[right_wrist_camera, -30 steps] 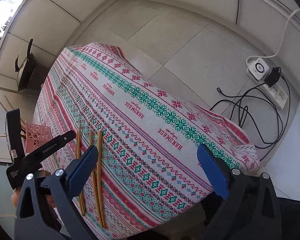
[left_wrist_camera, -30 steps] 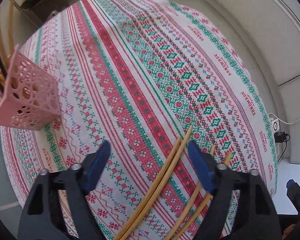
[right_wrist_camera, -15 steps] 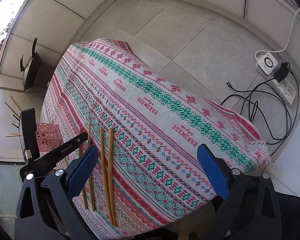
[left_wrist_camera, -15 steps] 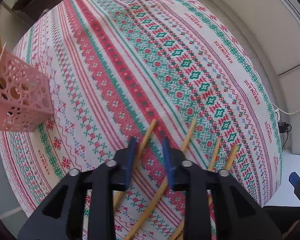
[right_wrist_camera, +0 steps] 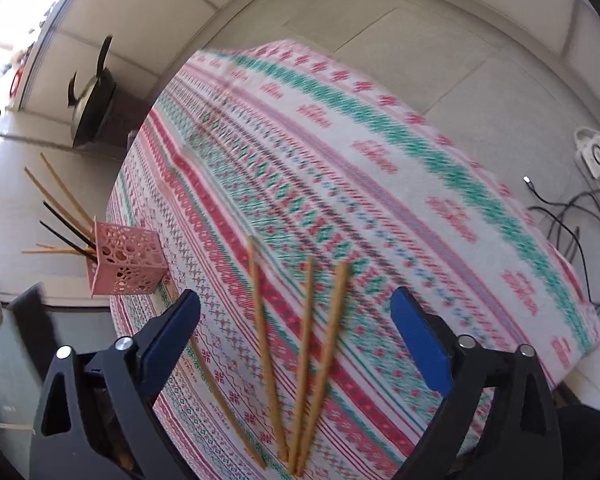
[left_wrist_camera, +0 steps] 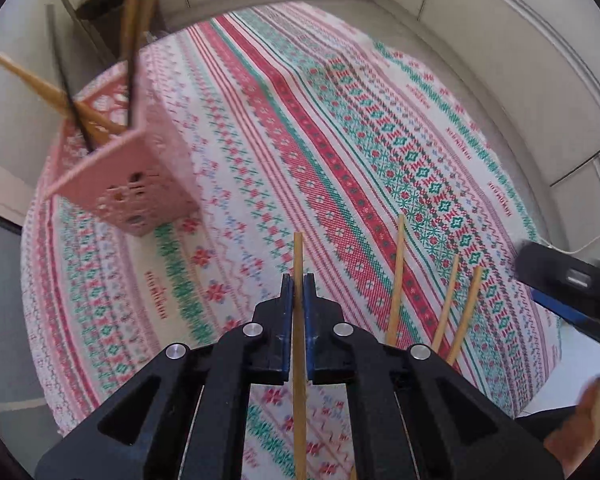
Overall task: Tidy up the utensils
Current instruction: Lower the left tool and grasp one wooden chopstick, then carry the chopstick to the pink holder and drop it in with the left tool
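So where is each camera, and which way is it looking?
Left wrist: sits on the left hand-held gripper, looking along its fingers, which are shut on a chopstick, toward the pink holder.
Right wrist: sits on the right hand-held gripper, open, looking down at three loose chopsticks on the tablecloth.
Both show the holder, the loose chopsticks and the tablecloth.

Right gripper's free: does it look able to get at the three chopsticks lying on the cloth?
Probably yes. The right gripper is open, and the three chopsticks lie bare on the cloth between its fingers. The left gripper, shut on its own chopstick, stays to the side.
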A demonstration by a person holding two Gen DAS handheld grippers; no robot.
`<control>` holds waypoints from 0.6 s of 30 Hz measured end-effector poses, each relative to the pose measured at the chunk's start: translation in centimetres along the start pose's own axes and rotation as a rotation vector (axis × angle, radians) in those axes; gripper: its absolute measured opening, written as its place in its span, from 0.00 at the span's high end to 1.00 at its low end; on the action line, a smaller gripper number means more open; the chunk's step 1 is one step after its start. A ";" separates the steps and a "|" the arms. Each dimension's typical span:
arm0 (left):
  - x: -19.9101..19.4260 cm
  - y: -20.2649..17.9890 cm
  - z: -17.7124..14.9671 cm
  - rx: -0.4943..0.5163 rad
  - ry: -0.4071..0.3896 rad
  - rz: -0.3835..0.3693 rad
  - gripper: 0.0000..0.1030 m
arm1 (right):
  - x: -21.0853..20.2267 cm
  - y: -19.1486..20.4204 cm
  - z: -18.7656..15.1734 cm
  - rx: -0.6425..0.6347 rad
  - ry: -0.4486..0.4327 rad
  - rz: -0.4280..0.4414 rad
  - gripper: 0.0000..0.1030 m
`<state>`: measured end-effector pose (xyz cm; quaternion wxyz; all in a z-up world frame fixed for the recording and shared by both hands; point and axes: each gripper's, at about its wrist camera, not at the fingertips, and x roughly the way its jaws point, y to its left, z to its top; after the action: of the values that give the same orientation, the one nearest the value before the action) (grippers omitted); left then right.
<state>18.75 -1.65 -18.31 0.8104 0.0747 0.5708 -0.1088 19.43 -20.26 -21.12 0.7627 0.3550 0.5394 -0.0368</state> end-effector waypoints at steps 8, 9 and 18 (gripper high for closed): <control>-6.3 2.3 -1.0 -0.028 -0.132 0.044 0.96 | 6.7 5.9 -0.9 -0.213 0.058 -0.139 0.35; -6.9 2.9 -1.2 -0.033 -0.145 0.050 0.96 | 7.3 6.4 -1.1 -0.237 0.063 -0.151 0.38; -9.7 4.8 -1.7 -0.074 -0.232 0.058 0.96 | 8.4 8.2 -2.3 -0.337 0.012 -0.200 0.93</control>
<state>15.29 4.29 -9.80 0.8759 0.0483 0.4746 -0.0720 24.71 -10.03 -24.53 0.8005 0.1672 0.5752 -0.0191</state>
